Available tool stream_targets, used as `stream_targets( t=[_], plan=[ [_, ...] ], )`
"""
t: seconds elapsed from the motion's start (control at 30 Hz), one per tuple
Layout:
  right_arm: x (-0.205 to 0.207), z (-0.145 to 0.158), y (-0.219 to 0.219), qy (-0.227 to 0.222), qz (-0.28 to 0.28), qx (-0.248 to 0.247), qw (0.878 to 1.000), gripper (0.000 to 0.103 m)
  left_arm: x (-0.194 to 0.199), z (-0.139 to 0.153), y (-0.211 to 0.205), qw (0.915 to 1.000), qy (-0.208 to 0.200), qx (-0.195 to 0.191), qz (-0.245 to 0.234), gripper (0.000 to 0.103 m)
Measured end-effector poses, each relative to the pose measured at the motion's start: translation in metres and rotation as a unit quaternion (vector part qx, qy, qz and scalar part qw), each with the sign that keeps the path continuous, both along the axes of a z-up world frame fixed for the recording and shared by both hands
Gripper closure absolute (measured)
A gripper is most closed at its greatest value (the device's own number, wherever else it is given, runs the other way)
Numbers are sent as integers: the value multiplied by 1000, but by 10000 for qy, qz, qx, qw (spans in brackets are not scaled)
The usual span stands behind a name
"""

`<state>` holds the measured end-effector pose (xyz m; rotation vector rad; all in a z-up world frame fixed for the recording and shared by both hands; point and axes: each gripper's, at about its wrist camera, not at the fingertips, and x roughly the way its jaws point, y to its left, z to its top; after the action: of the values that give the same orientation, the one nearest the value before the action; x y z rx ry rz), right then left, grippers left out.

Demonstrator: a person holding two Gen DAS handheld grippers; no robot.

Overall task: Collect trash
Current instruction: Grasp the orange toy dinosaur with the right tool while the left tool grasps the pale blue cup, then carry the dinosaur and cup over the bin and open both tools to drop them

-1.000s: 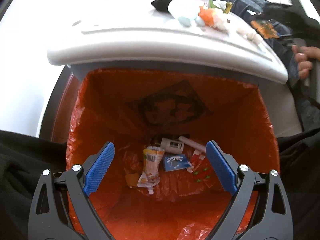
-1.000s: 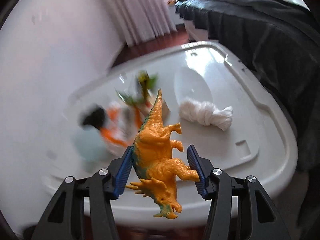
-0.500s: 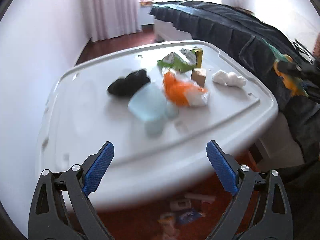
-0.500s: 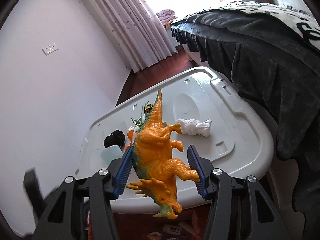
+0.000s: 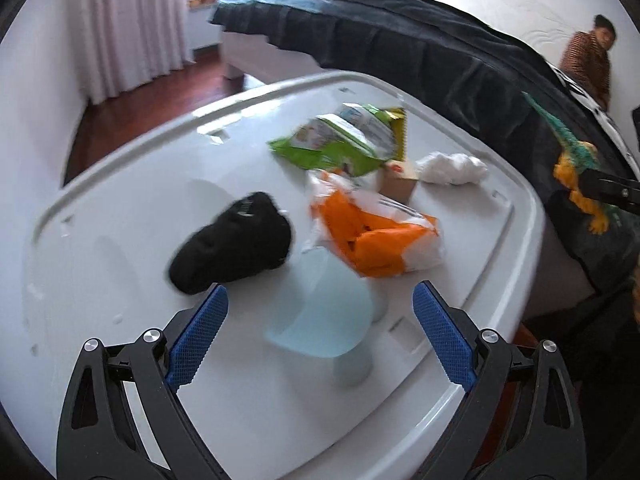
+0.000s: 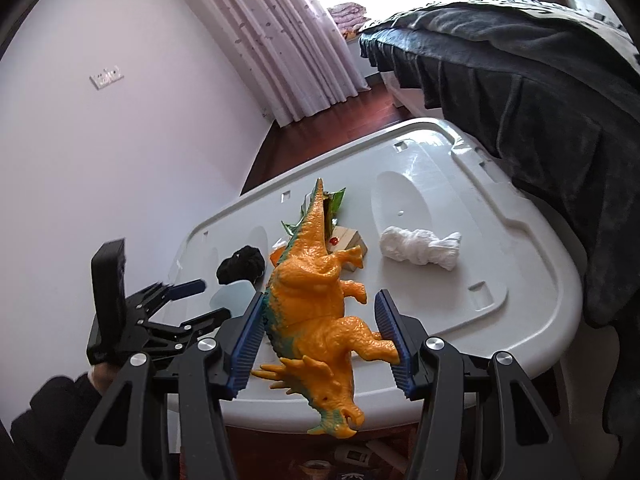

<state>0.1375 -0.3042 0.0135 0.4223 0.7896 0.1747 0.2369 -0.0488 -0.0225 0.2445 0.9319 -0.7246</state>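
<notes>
On the white desk lies the litter to be gathered: a black sock, a pale blue cup tipped on its side, an orange-and-white bag, a green wrapper, a small box and a wad of tissue. These sit clustered near the middle of the lid-like surface, touching or overlapping, so each has to be picked out of the heap singly.

Low over the near edge hovers the left gripper, its jaws spread wide and holding nothing, with the cup lying just ahead between them. That wide stance and head-on aim suit a grab at the cup, which I judge to be the next piece taken. Being on its side and light, it may roll or skid when the jaws close.

Off to the side, the right gripper has its jaws closed narrow on an orange dinosaur, clamped across the belly with the head hanging toward the camera and the tail pointing at the desk. Held up off the surface, the toy is apparently kept apart from the trash, not set among it. Beneath the desk edge in the right wrist view, a few discarded bits show dimly; what holds them cannot be told.
</notes>
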Motion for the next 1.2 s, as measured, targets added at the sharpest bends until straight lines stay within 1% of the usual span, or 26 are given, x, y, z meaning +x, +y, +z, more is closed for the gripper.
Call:
stream_targets(
  t=[0.1, 0.13, 0.17, 0.2, 0.23, 0.27, 0.3, 0.33, 0.37, 0.4, 0.43, 0.47, 0.53, 0.63, 0.7, 0.73, 0.83, 0.9, 1.0, 1.03, 1.1, 1.2],
  plan=[
    [8, -6, 6, 126, 69, -1, 9999, 49, -5, -7, -11, 9992, 62, 33, -387, 13],
    [10, -7, 8, 157, 89, 23, 9998, 49, -9, -11, -16, 9987, 43, 102, -506, 24],
    [12, -8, 9, 190, 114, 37, 9997, 49, -12, -14, -20, 9984, 10, 210, -531, 30],
    [13, -10, 11, 220, 134, 25, 9997, 49, -15, -17, -22, 9982, -115, 330, -486, 37],
    [14, -9, 12, 225, 140, 15, 9996, 49, -17, -19, -21, 9980, -223, 418, -414, 51],
    [15, -9, 13, 225, 150, 2, 9996, 49, -19, -18, -19, 9981, -236, 436, -356, 51],
    [15, -9, 13, 222, 163, -10, 9996, 49, -18, -18, -17, 9988, -186, 382, -233, 53],
    [14, -9, 13, 218, 165, -21, 9996, 49, -19, -17, -12, 9997, -43, 247, -26, 56],
    [14, -9, 12, 214, 153, -37, 9996, 49, -22, -16, -10, 9997, -34, 220, 63, 58],
    [13, -9, 11, 216, 143, -37, 9997, 49, -27, -15, -10, 9994, -105, 279, 164, 63],
    [12, -9, 11, 221, 134, -29, 9997, 49, -35, -14, -10, 9985, -263, 412, 236, 70],
    [11, -10, 9, 228, 118, -9, 9997, 49, -42, -12, -11, 9974, -419, 509, 286, 71],
    [9, -10, 7, 243, 86, 49, 9997, 49, -54, -7, -12, 9970, -531, 495, 261, 81],
    [6, -10, 3, 247, 24, 92, 9996, 49, -65, -13, -16, 9958, -460, 734, 293, 83],
    [4, -10, -1, 255, -12, 173, 9995, 49, -71, -23, -15, 9956, -329, 813, 316, 88],
    [4, -10, -2, 260, -12, 201, 9995, 49, -74, -24, -11, 9957, -383, 729, 426, 89],
    [3, -10, -4, 257, -42, 191, 9995, 49, -72, -25, -4, 9960, -188, 415, 764, 90],
    [3, -10, -5, 259, -66, 137, 9995, 49, -72, -25, -2, 9939, -224, 352, 1024, 90],
    [3, -10, -6, 268, -84, 144, 9995, 49, -77, -17, 4, 9895, -220, 107, 1423, 90],
    [3, -10, -5, 263, -72, 134, 9995, 49, -80, -12, 7, 9869, -231, -1, 1599, 90],
    [3, -9, -2, 239, -36, 41, 9997, 49, -90, -2, 10, 9824, -278, -90, 1844, 91],
    [0, -7, 9, 176, 109, -177, 9996, 49, -109, 11, 16, 9776, -259, -151, 2081, 91]
  ],
)
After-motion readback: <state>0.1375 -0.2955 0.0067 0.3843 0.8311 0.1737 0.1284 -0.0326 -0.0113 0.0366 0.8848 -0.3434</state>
